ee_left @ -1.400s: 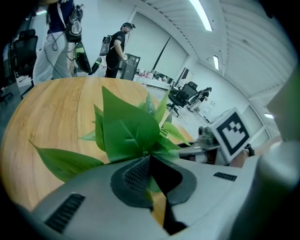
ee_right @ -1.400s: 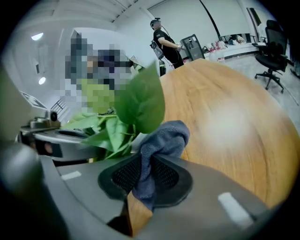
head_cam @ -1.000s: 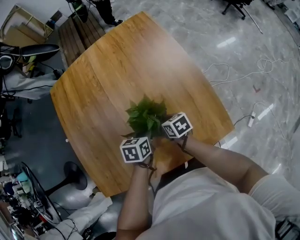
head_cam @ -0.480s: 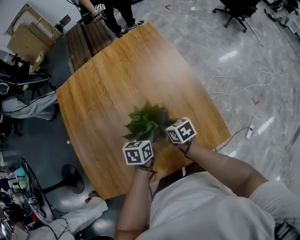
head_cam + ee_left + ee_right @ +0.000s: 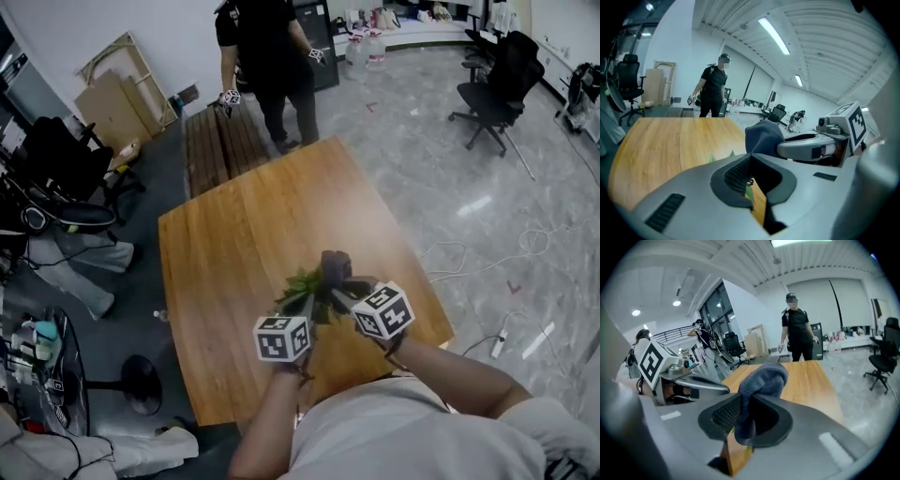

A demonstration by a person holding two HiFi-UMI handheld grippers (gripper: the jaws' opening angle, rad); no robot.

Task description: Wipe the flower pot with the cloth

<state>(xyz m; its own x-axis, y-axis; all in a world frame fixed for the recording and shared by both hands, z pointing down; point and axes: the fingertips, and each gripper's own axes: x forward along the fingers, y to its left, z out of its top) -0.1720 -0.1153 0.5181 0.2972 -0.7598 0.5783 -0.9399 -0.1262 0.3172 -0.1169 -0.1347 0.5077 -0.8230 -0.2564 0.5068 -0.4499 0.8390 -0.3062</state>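
Risk: right hand-held gripper pinches cloth, left hand-held gripper closed on nothing, both at plant lower centre, pot hidden beneath; unsteadied, a hard wipe could tip it off tabletop edge.

Large open-plan workroom, an office or perhaps a lab; polished grey stone floor with loose cables trailing across it; black swivel office chairs; flat cardboard boxes leaning on a white wall; a broad wooden table; long strip lights on a ribbed ceiling; a person in black standing beside a slatted bench.
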